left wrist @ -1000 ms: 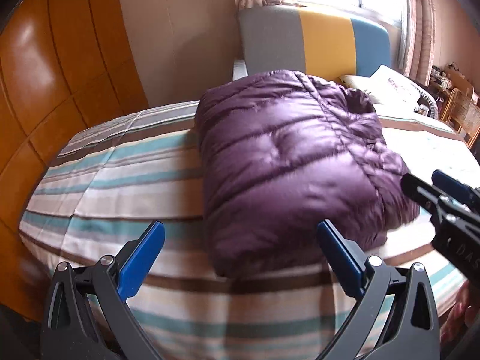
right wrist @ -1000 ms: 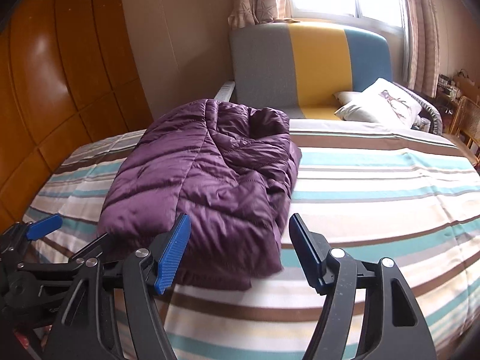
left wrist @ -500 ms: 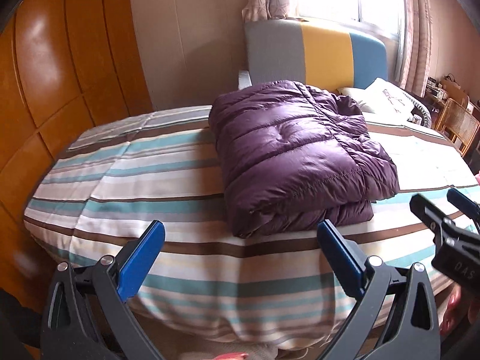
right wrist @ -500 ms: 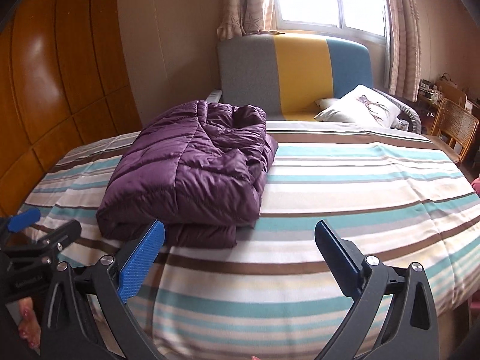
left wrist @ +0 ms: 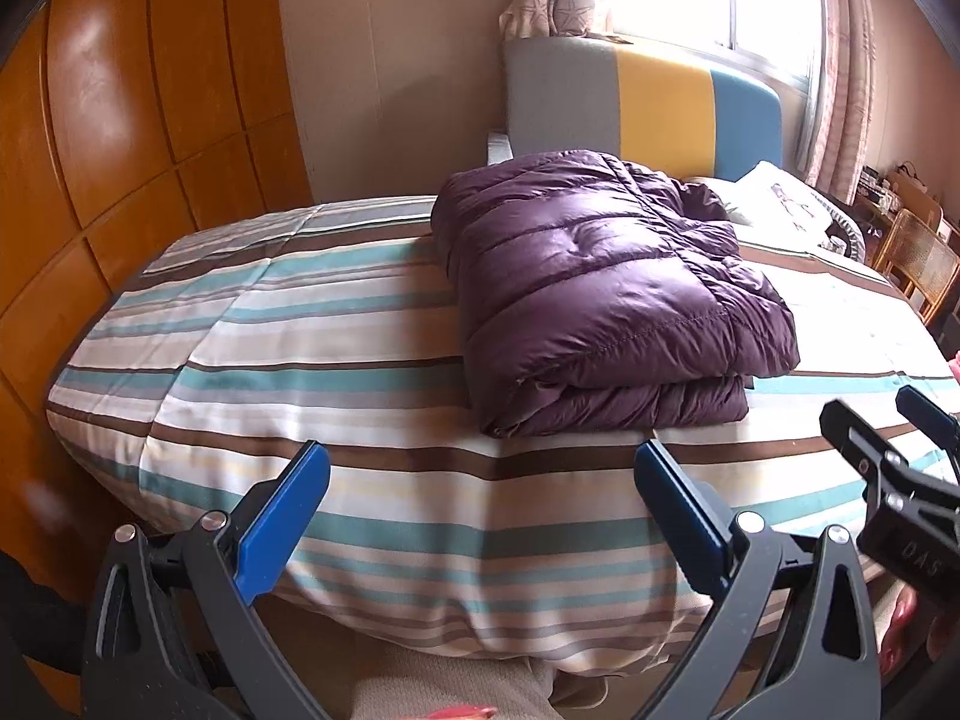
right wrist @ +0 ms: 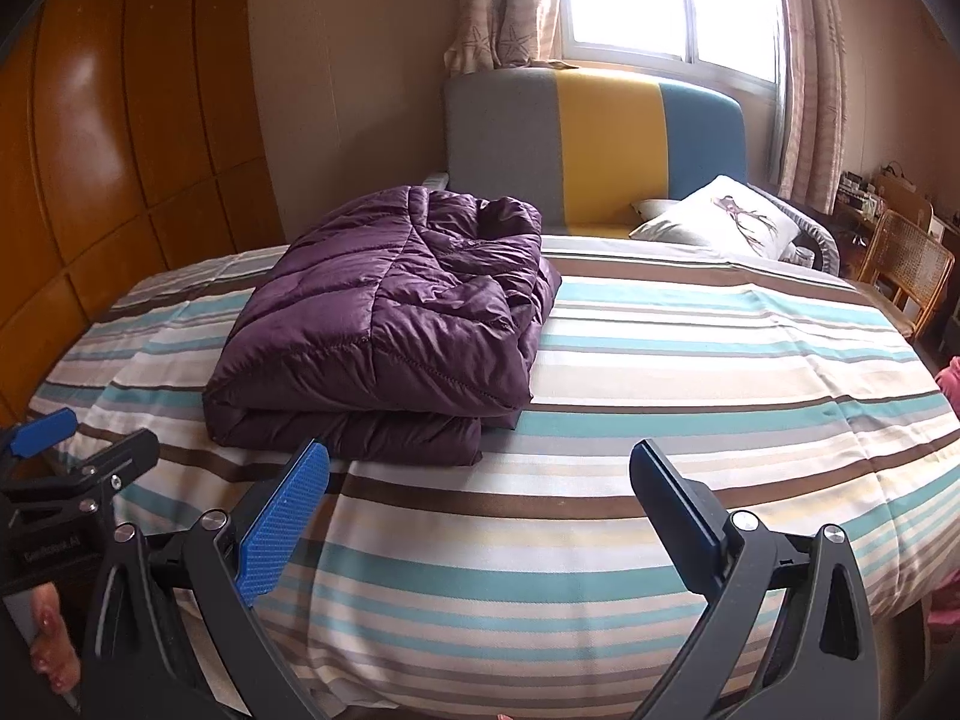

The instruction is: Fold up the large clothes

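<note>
Purple jacket (left wrist: 606,300) hides pillow (right wrist: 720,219) from left view only.

Striped bed (right wrist: 600,420), wood-panel wall (left wrist: 120,150), bright window (right wrist: 660,0), wicker chair (right wrist: 906,258).

You are standing in a home bedroom. Ahead of your grippers lies a bed (right wrist: 600,420) made up with a striped cover in teal, brown and cream. Beyond its far edge stands a padded headboard (right wrist: 600,144) in grey, yellow and blue panels, with a white printed pillow (right wrist: 720,222) propped just to the right of it. Above that, a bright window (right wrist: 660,0) is flanked by patterned curtains (right wrist: 498,6). To your left runs a glossy wooden panelled wall (right wrist: 120,150). Far right, a cane-backed chair (right wrist: 906,264) stands beside a cluttered surface.
</note>
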